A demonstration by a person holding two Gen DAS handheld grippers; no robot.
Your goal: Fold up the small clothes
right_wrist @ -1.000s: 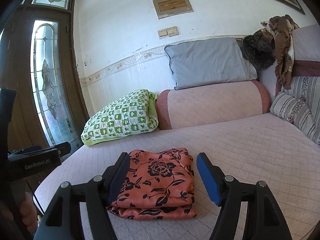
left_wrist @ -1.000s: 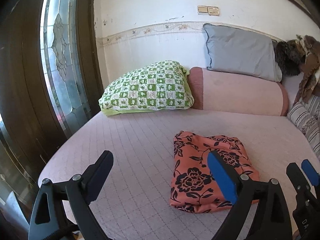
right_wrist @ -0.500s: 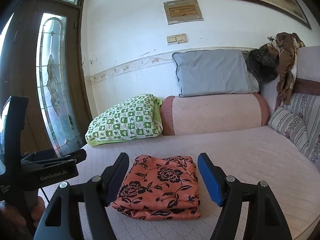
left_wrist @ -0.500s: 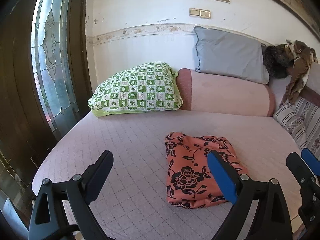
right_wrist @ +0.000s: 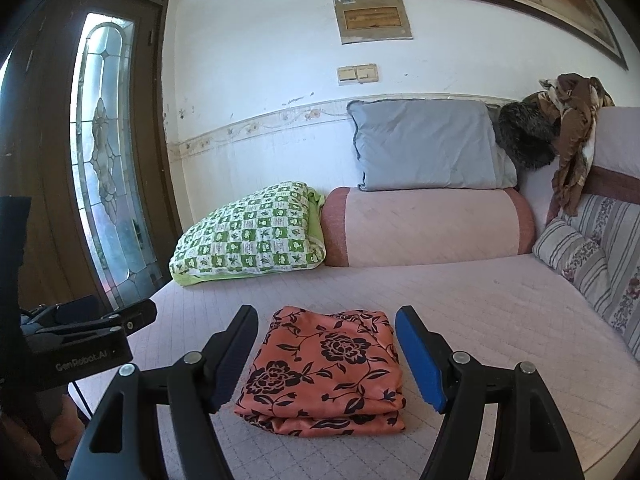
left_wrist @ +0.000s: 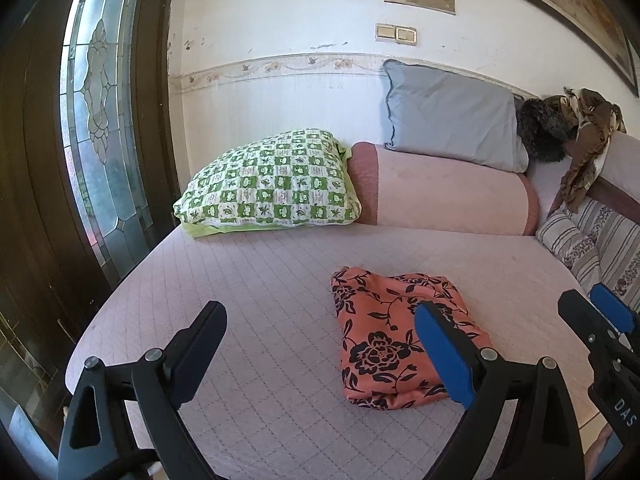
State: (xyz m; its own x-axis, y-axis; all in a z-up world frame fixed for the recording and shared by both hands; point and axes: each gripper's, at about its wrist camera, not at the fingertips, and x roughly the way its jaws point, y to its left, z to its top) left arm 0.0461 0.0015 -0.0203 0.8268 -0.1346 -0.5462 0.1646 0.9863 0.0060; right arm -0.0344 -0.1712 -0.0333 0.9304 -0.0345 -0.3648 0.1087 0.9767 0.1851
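Both grippers hang over the bed's near edge: left gripper (left_wrist: 320, 344) with jaws spread wide, nothing between them, right gripper (right_wrist: 326, 354) likewise. The folded floral garment (right_wrist: 326, 372) lies flat on the pink quilted bed (right_wrist: 500, 320); beyond it, a green checked pillow (right_wrist: 248, 236) and pink bolster (right_wrist: 428, 226).

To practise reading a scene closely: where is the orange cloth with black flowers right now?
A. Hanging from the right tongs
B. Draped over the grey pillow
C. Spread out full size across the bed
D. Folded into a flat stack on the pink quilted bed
D: the orange cloth with black flowers lies as a layered, folded stack on the pink quilted bed, with both open tongs clear of it.
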